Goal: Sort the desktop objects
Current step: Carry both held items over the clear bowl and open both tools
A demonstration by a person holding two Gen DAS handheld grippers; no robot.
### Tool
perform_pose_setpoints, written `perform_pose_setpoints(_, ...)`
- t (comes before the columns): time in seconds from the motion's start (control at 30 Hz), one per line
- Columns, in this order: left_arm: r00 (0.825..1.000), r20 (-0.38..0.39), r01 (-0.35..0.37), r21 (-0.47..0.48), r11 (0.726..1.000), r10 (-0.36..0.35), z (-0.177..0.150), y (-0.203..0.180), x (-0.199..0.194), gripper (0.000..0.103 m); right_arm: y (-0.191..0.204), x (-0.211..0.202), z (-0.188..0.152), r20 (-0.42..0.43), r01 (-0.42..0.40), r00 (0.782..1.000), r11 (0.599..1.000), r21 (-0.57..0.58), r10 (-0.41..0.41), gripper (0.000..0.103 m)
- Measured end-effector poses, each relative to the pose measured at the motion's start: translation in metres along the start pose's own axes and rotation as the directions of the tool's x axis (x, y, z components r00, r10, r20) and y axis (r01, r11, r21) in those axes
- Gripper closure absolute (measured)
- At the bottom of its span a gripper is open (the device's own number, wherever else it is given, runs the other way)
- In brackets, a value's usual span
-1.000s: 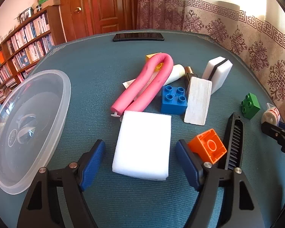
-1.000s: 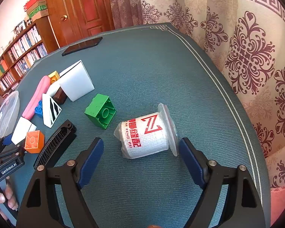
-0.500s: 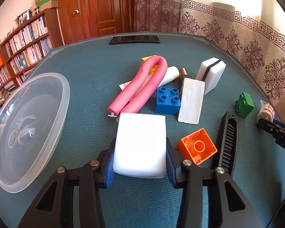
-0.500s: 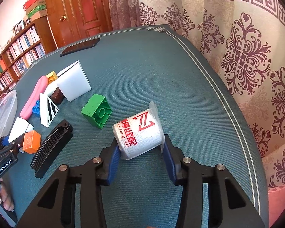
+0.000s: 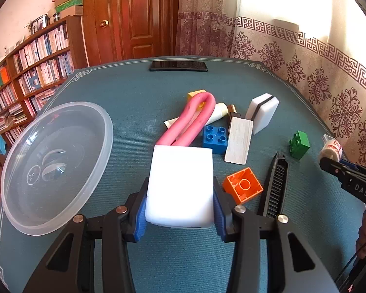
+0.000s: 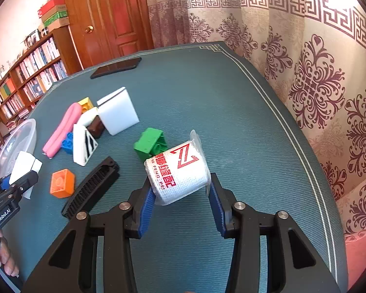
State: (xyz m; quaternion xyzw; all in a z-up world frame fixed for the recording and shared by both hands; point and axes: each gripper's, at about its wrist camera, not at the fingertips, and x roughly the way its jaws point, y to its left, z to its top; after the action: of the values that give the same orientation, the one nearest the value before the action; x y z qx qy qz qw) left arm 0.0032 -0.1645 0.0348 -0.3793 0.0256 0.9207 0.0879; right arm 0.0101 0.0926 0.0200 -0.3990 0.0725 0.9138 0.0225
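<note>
Red "FENG" lettering on white roll (image 6: pixel 178 173) in right gripper (image 6: pixel 180 195); left gripper (image 5: pixel 179 202) clamping white sponge (image 5: pixel 180 183).

Both hand-held grippers clamped — left (image 5: pixel 179 210), right (image 6: pixel 181 204).

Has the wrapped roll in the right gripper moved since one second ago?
Yes. The wrapped roll has been lifted: it now overlaps the green block, which it lay clear of before, with the right gripper shut on it.
</note>
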Motion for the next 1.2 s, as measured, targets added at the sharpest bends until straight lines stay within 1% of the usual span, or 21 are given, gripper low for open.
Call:
perform_pose_setpoints(0.47, 0.995, 0.074, -0.059, -0.077, 0.995, 0.064, -0.004, 0.045, -0.035, 0.055, 0.060, -0.015, 0.002, 0.029, -0.080, 0.996, 0.993, -0.083, 0.082, 0.058)
perform_pose_setpoints(0.63, 0.987, 0.106, -0.110, -0.095, 0.989, 0.120, -0.003, 0.063, -0.043, 0.055, 0.088, -0.018, 0.004, 0.033, -0.113, 0.992, 0.985, -0.128, 0.118, 0.058)
perform_pose_setpoints(0.93, 0.977, 0.102, -0.171, -0.169, 0.971, 0.190, -0.009, 0.111, -0.047, 0.054, 0.151, -0.017, 0.003, 0.007, -0.207, 0.977, 0.956, -0.209, 0.213, 0.058)
perform_pose_setpoints(1.2, 0.967, 0.082, -0.219, -0.226, 0.949, 0.243, -0.014, 0.151, -0.044, 0.054, 0.211, -0.012, 0.003, -0.021, -0.274, 0.960, 0.918, -0.287, 0.280, 0.058)
